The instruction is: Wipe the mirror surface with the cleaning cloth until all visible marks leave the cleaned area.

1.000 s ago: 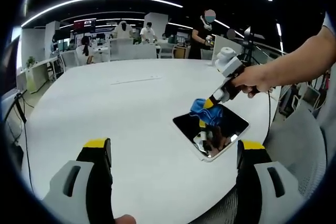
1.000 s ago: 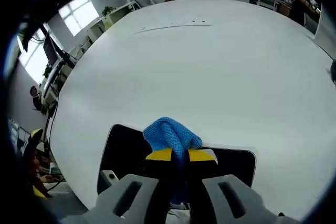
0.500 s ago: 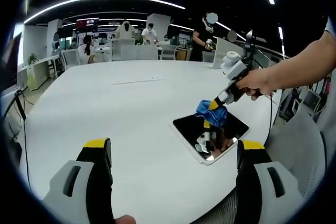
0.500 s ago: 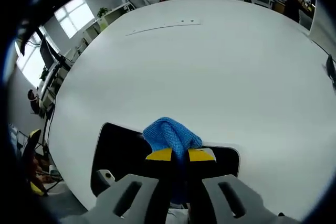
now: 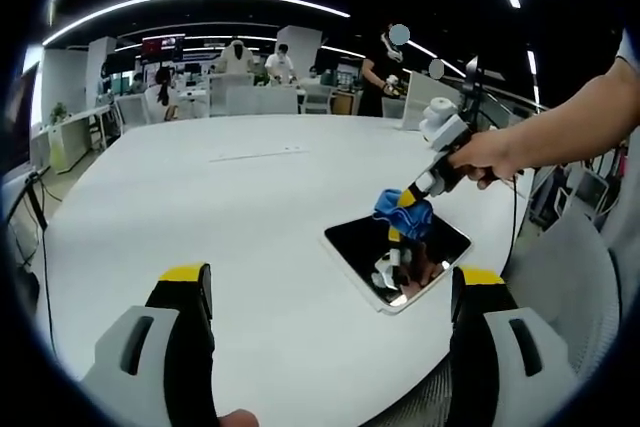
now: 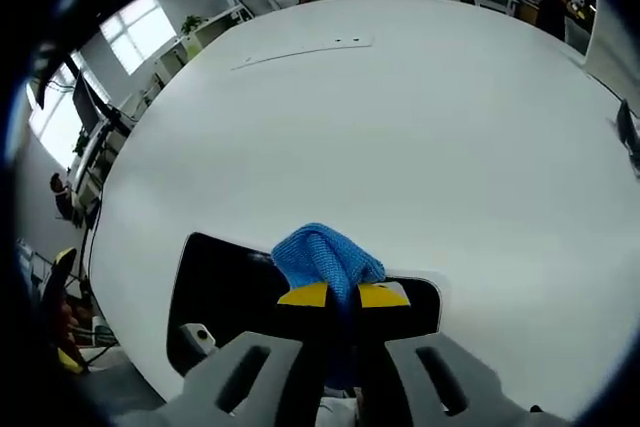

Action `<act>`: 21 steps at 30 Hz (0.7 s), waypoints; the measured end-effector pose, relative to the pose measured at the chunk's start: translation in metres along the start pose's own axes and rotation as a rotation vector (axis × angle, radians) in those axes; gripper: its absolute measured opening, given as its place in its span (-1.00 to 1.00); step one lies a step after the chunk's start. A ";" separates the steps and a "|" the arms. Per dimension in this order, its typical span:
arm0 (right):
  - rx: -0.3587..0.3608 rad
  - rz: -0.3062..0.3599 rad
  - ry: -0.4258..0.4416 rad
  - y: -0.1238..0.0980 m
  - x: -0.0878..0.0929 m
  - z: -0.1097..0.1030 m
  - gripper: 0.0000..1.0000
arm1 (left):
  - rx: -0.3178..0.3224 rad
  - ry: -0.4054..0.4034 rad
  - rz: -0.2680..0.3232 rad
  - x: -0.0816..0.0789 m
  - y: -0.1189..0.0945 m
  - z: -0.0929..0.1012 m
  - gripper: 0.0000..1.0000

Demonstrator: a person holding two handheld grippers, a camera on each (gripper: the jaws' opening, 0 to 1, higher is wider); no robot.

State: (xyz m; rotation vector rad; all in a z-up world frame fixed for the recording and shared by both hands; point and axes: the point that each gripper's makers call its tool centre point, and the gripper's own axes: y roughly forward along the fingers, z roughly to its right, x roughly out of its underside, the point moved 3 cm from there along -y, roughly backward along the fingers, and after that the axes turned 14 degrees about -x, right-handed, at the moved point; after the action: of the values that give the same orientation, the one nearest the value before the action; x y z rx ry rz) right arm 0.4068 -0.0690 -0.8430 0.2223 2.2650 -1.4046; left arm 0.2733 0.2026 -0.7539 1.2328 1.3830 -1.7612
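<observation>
— Cloth? Mirror?
— Blue cleaning cloth (image 6: 327, 257) pinched in right tool (image 6: 343, 296), pressed on mirror (image 5: 397, 253) near table (image 5: 230, 217) edge.
— Handling?
— Soft, bunches easily; best gripped mid-fold. Mirror likely slippery, fragile. Left tool (image 5: 330, 292) spread, idle.

Cleaning cloth (image 6: 327, 259): bright blue, fine woven texture. Mirror (image 5: 396, 257): dark, near-black face with pale edge, on plain white table (image 5: 240, 237). Both the left gripper (image 5: 330, 292) and right gripper (image 6: 342, 297): grey bodies, black jaws, yellow tips.
</observation>
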 end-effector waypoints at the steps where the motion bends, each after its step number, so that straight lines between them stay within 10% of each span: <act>1: 0.002 0.001 0.000 0.000 0.000 0.000 -0.94 | -0.001 0.001 0.000 0.000 0.000 -0.001 0.98; 21: 0.017 0.044 -0.023 -0.009 0.023 -0.013 -0.93 | 0.015 0.022 -0.003 -0.001 0.000 0.004 0.98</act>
State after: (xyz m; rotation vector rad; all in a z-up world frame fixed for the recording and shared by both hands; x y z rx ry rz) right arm 0.3792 -0.0642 -0.8415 0.2588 2.2169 -1.3967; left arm 0.2727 0.1986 -0.7534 1.2623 1.3869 -1.7679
